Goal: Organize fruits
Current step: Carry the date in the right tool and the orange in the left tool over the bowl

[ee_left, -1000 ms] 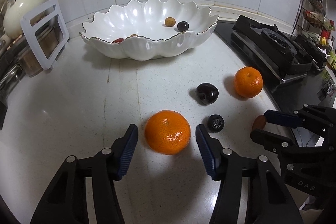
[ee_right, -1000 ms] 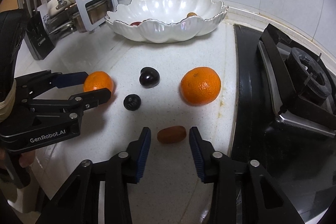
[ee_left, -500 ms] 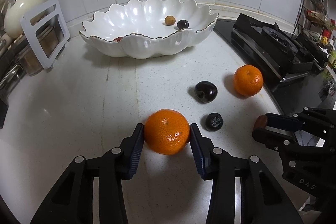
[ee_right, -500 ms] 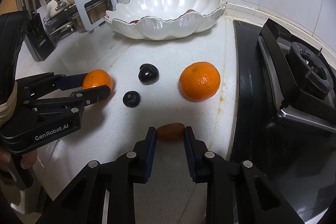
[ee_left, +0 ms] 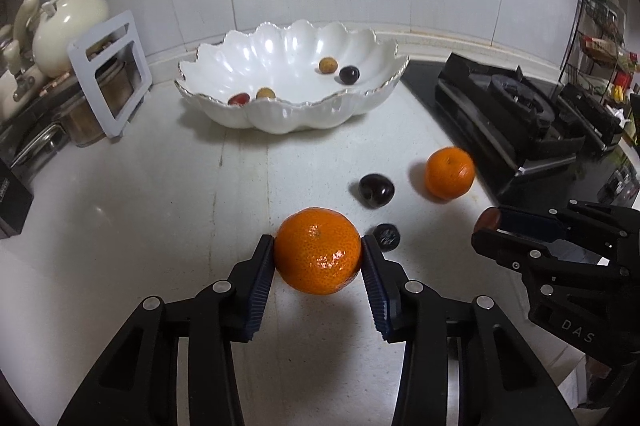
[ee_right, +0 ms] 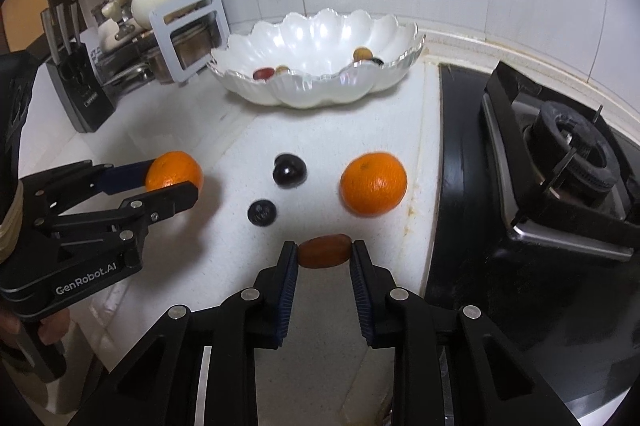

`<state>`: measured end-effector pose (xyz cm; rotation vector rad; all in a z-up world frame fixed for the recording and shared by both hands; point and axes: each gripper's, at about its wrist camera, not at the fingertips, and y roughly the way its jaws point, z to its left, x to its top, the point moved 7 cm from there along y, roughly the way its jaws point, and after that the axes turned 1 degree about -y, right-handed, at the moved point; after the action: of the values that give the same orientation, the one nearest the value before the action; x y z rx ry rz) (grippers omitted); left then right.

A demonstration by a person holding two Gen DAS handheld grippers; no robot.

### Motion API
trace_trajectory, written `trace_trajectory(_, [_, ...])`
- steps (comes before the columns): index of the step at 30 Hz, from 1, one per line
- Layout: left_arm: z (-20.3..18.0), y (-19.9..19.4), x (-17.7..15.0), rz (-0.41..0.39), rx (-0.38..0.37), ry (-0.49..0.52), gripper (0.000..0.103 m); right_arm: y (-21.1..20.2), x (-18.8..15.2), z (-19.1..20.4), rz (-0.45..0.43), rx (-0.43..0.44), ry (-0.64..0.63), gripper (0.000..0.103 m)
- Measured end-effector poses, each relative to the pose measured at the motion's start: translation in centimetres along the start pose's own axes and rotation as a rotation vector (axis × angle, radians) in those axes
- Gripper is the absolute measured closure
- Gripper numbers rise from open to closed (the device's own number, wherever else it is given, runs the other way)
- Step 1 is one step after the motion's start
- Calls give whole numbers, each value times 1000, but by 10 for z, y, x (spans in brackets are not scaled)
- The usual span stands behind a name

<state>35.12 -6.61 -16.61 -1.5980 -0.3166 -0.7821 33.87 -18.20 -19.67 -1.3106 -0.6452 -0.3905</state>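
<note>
Orange peel fills my left gripper (ee_left: pixel 318 256): both blue pads press on the mandarin (ee_left: pixel 318 251), which I hold near the front of the white countertop (ee_left: pixel 132 210). Just right of it lies a small dark berry (ee_left: pixel 386 236), with a dark plum (ee_left: pixel 376 188) behind it and a second mandarin (ee_left: pixel 449 173) close to the countertop's right edge by the gas stove (ee_left: pixel 520 114). My right gripper (ee_right: pixel 324 256) is clamped on a brown date (ee_right: pixel 324 255) near that same right edge. The scalloped white bowl (ee_left: pixel 280 106) sits at the back of the countertop with four small fruits inside.
</note>
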Motion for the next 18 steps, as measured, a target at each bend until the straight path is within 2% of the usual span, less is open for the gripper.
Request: trace_trajectory(18, [-3, -53, 37, -149, 19, -59, 61, -47, 44, -1, -161, 26, -2, 75])
